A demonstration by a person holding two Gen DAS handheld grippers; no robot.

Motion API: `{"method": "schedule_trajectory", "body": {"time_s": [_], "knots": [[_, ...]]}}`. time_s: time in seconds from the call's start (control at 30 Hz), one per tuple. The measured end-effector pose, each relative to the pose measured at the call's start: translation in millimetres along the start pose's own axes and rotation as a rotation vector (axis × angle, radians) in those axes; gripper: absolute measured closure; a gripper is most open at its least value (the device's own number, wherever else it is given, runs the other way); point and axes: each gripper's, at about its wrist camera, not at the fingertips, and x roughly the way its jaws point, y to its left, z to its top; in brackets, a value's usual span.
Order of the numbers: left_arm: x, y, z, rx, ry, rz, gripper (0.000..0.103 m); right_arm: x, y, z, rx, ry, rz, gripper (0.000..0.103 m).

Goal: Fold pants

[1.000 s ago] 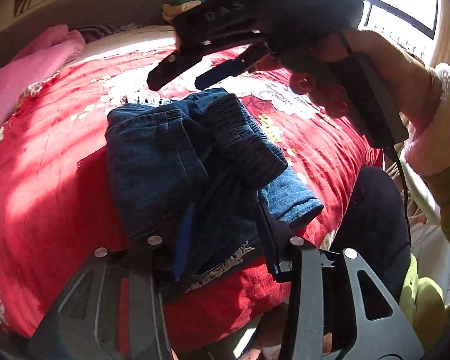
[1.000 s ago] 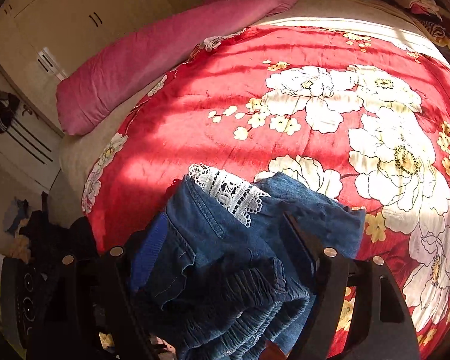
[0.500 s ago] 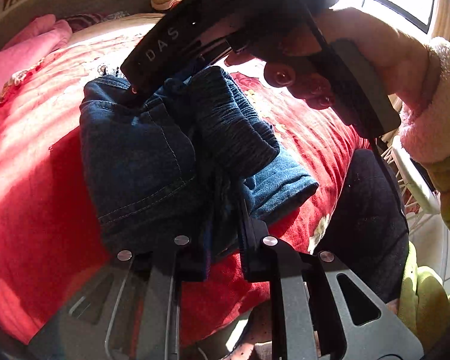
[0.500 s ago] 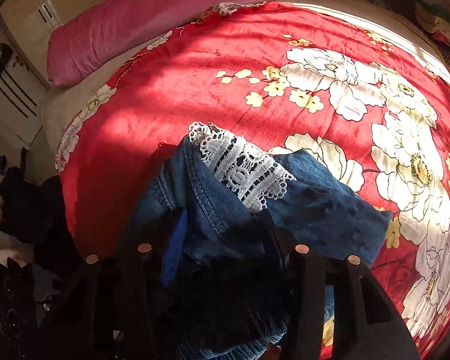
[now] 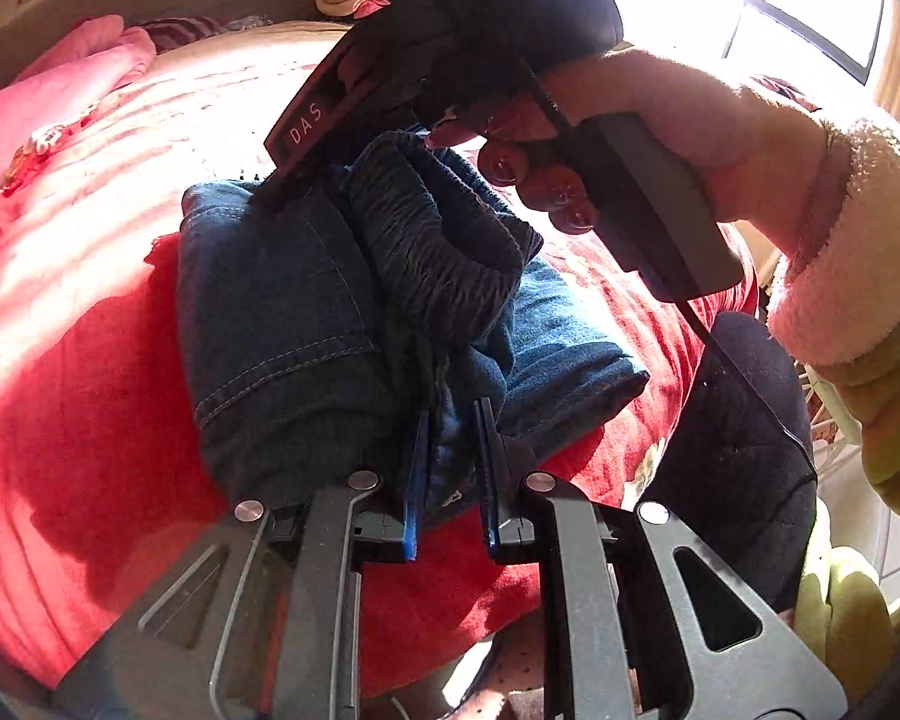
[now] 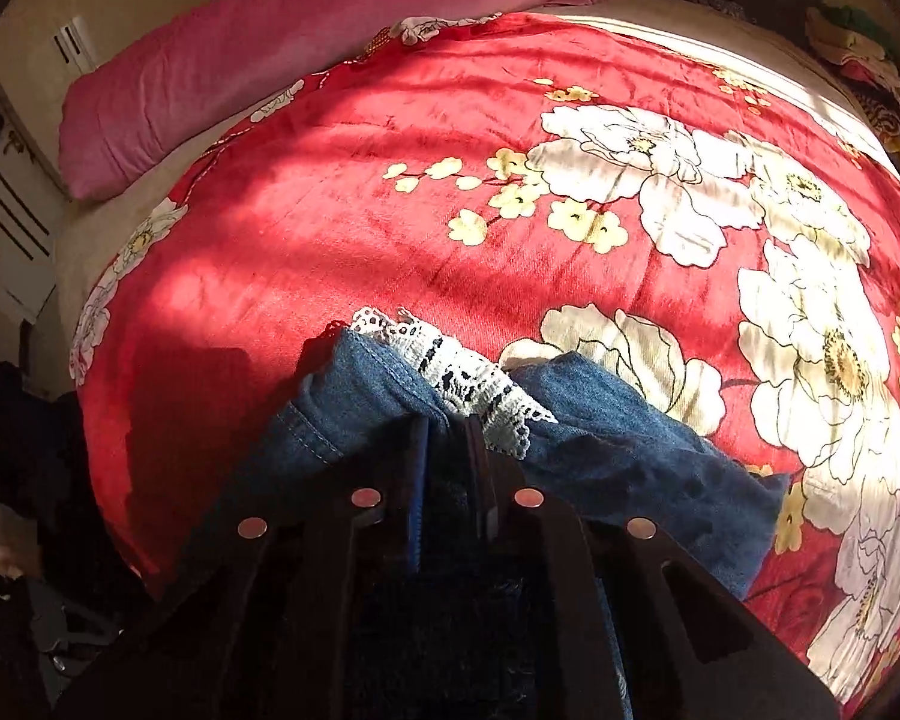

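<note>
The blue denim pants (image 5: 282, 324) lie folded in a thick bundle near the front edge of the red flowered bedspread (image 5: 60, 360). Their gathered elastic waistband (image 5: 438, 240) is on top. My left gripper (image 5: 450, 420) is shut on the near edge of the bundle. My right gripper (image 6: 447, 420) is shut on the opposite edge, next to the white lace trim (image 6: 462, 378). In the left wrist view the right gripper (image 5: 306, 168) comes in from above onto the far side of the pants (image 6: 642, 444).
A pink pillow (image 6: 282, 60) lies along the far left of the bed (image 6: 630, 192). Folded clothes (image 6: 852, 42) sit at the far right corner. A wardrobe (image 6: 24, 138) and dark clutter (image 6: 24, 450) are left of the bed. My dark-trousered leg (image 5: 744, 468) is by the bed's front edge.
Both grippers have closed from open onto opposite edges of the folded pants. The right gripper came down from above the bed onto the far side of the bundle.
</note>
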Motion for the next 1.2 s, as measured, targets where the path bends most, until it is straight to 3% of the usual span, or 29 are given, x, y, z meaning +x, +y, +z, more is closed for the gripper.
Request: {"method": "schedule_trajectory", "body": {"time_s": [0.17,0.33,0.43,0.6,0.87,1.1,1.2], "knots": [[-0.3,-1.6,0.2,-0.001,0.006,0.004,0.095,-18.5,-3.0,-2.2,0.060,-0.031,0.043,0.086],[-1.0,-2.7,0.3,0.000,0.009,0.004,0.095,-58.7,-0.7,-7.9,0.070,-0.117,0.047,0.081],[-0.6,-4.1,-0.9,-0.004,0.008,0.004,0.095,-82.3,-1.1,-14.9,0.080,-0.162,0.048,0.070],[-0.7,-5.7,-1.9,-0.011,0.008,0.005,0.095,-106.7,0.0,-30.9,0.091,-0.198,0.064,0.067],[-4.7,-5.4,-1.7,-0.023,0.007,0.005,0.095,-104.8,5.2,-54.2,0.098,-0.168,0.076,0.066],[-11.4,-7.1,-1.7,-0.038,0.005,0.010,0.094,-76.0,-5.3,-74.2,0.099,-0.054,-0.053,0.065],[-18.4,-6.7,-0.3,-0.047,-0.003,0.007,0.086,-65.7,-17.3,-86.7,0.138,-0.041,-0.046,0.065]]}}
